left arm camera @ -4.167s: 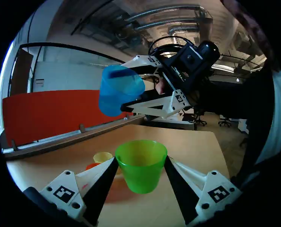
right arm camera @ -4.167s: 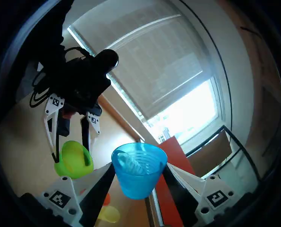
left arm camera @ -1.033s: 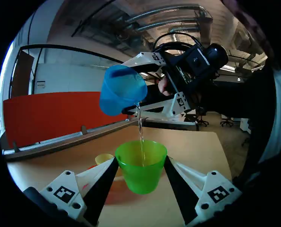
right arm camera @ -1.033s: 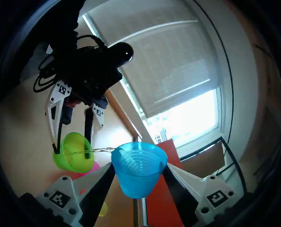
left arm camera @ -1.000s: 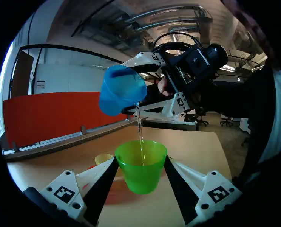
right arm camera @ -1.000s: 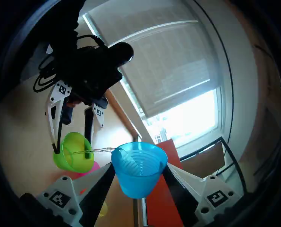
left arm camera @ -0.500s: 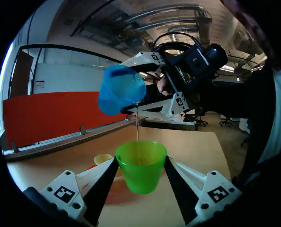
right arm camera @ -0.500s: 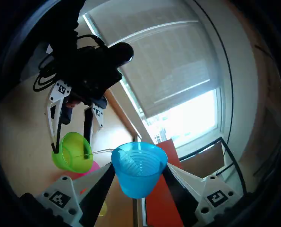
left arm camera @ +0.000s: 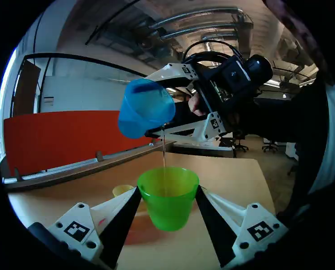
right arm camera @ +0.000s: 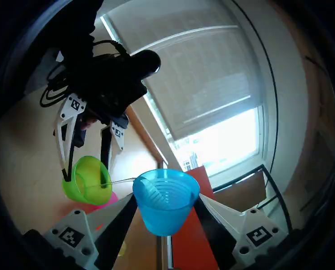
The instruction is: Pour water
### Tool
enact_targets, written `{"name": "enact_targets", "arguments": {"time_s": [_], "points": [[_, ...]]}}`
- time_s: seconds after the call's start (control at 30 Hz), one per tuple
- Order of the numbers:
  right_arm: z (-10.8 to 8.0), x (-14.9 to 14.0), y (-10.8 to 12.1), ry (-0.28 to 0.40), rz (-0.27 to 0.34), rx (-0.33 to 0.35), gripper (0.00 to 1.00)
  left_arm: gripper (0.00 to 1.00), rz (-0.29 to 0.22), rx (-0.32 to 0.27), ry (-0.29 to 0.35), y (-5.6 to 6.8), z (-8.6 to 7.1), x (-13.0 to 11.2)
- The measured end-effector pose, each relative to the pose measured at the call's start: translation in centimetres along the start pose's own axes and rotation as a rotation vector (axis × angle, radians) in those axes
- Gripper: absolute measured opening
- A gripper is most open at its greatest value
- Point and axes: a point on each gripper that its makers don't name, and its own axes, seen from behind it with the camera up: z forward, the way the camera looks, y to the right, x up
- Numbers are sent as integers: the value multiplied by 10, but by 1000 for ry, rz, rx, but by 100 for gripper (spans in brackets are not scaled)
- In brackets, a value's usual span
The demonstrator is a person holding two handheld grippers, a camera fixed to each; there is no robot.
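Currently my left hand-held gripper (left arm camera: 167, 191) is clenched on the green cup (left arm camera: 168, 209), both fingers pressed to its sides, holding it upright over the worktop (left arm camera: 230, 173); whether it rests there I cannot tell. My right hand-held gripper (right arm camera: 166, 199) grasps the blue cup (right arm camera: 165, 213) likewise, tipped toward the green cup and held higher, and a thin stream of water (left arm camera: 164, 150) runs from the blue cup's lip down into the green cup. Beyond the green cup a small yellow cup (left arm camera: 121, 190) sits on the worktop, and a red partition (left arm camera: 55, 135) stands along the worktop's far edge.
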Motion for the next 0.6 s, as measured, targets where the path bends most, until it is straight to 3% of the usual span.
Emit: {"name": "enact_targets", "arguments": {"time_s": [0.6], "points": [[0,-3,0,-10,-27,10,89,85,3,3,5,1,0,1]]}}
